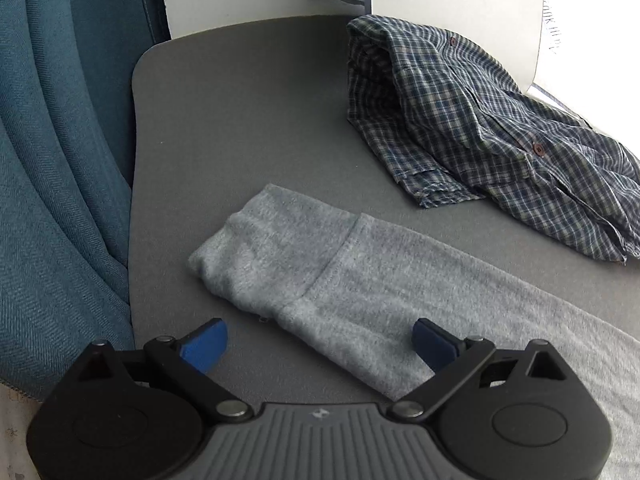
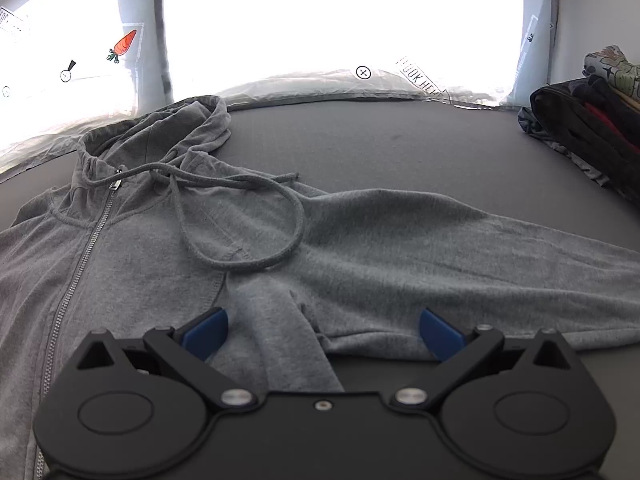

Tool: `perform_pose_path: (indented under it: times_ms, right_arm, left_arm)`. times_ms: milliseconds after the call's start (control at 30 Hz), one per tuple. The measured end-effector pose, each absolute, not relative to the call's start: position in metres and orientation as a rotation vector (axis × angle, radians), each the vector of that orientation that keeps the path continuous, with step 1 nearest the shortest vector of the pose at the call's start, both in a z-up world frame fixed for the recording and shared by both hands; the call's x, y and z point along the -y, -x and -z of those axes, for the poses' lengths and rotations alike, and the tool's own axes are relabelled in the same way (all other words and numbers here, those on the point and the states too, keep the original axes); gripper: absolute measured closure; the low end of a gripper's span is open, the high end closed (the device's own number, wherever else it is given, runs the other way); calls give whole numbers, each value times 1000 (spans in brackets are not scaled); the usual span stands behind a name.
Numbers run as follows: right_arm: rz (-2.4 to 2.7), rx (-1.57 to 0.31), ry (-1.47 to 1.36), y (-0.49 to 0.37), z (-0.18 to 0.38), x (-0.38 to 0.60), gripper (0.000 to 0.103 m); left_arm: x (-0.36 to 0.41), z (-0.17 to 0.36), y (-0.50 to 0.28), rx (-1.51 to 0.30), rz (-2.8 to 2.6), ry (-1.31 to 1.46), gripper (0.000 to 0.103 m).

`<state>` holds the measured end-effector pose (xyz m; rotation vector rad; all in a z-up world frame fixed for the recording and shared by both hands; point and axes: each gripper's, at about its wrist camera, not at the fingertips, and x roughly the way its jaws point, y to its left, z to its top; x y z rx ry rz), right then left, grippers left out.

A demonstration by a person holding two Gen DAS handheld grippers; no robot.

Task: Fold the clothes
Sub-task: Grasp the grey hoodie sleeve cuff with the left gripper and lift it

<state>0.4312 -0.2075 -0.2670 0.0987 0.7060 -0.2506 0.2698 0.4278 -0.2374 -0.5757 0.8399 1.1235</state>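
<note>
I have the left tool [image 1: 318, 338] spread wide over the cuff end of the grey hoodie's sleeve [image 1: 280, 264]; nothing is between its blue pads, one hanging over bare tabletop [image 1: 240, 120] and the other over the sleeve cloth. The right tool [image 2: 322, 330] is spread too, empty, poised above the hoodie [image 2: 160, 240] where the other sleeve [image 2: 460, 240] leaves the body.

The hoodie lies flat and zipped, hood [image 2: 188, 128] toward the bright far edge, drawstring [image 2: 248, 220] looped loose across the chest; both sleeves are stretched outward, so I judge the folding barely begun.

Risks as I see them: if I close the left tool too shallow I may pinch only the top layer of the cuff, and the sleeve would twist as I carry it inward; the plaid button shirt [image 1: 480, 120] sits near that sleeve and a wide sweep could drag it; the loose drawstring could get trapped inside the fold and leave a lump; on the right, the stack of dark clothes [image 2: 592, 136] stands well apart, so I expect little trouble there; the cloth bunched under the right tool may fold in crooked.
</note>
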Motion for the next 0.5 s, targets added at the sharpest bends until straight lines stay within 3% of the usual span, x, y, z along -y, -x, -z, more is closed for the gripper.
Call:
perform_pose_path:
  times_ms: [167, 367, 467, 500]
  right_arm:
    - [254, -700, -100, -430, 268, 207, 0]
    - [254, -697, -101, -431, 268, 207, 0]
    - [254, -696, -102, -430, 268, 208, 0]
    - [253, -695, -102, -430, 268, 208, 0]
  left_arm:
    - [-441, 241, -266, -803, -1136, 635, 0]
    - [-434, 244, -270, -788, -1152, 576, 5]
    - [-430, 239, -269, -768, -1168, 561, 26]
    - [-430, 238, -269, -762, -1171, 564, 39]
